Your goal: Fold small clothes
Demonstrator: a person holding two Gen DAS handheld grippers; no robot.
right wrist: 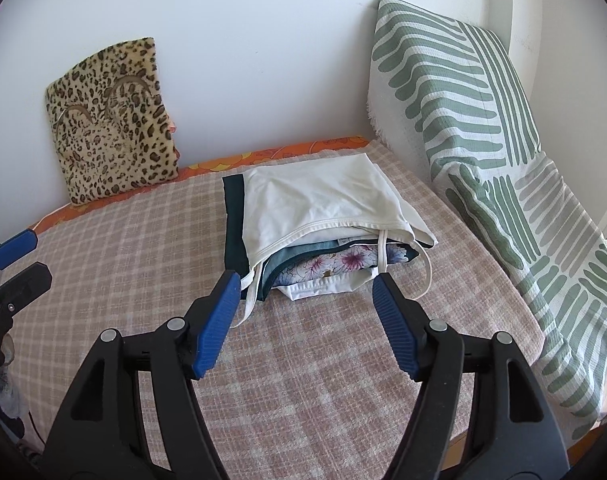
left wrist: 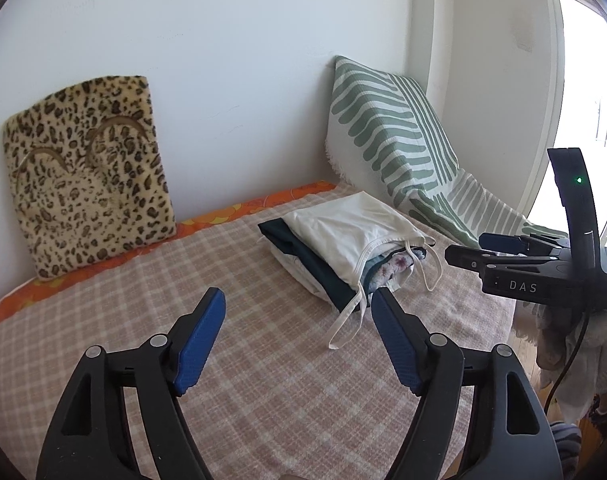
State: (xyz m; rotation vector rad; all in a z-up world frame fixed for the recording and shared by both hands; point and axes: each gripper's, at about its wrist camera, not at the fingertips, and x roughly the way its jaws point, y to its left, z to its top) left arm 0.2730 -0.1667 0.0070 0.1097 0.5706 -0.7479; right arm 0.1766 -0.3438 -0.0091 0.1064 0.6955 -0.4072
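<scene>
A stack of folded small clothes (right wrist: 315, 216) lies on the pink checked blanket (right wrist: 143, 248). A white strappy top (left wrist: 343, 232) is uppermost, over dark teal, blue and floral pieces (right wrist: 351, 260). Its thin straps (left wrist: 347, 320) trail off the near edge. In the right wrist view my right gripper (right wrist: 307, 284) stands open just short of the stack's near edge, with nothing between its blue pads. My left gripper (left wrist: 297, 300) is open too, above bare blanket to the left of the stack, its right pad close to a strap. The right gripper (left wrist: 463, 250) also shows at the right of the left wrist view.
A leopard-print cushion (left wrist: 87, 176) leans on the white wall at the back left. A green-and-white striped pillow (right wrist: 459, 92) and matching throw (right wrist: 563, 264) fill the right side. An orange sheet (left wrist: 231, 212) edges the blanket along the wall. A bright window (left wrist: 583, 92) is at far right.
</scene>
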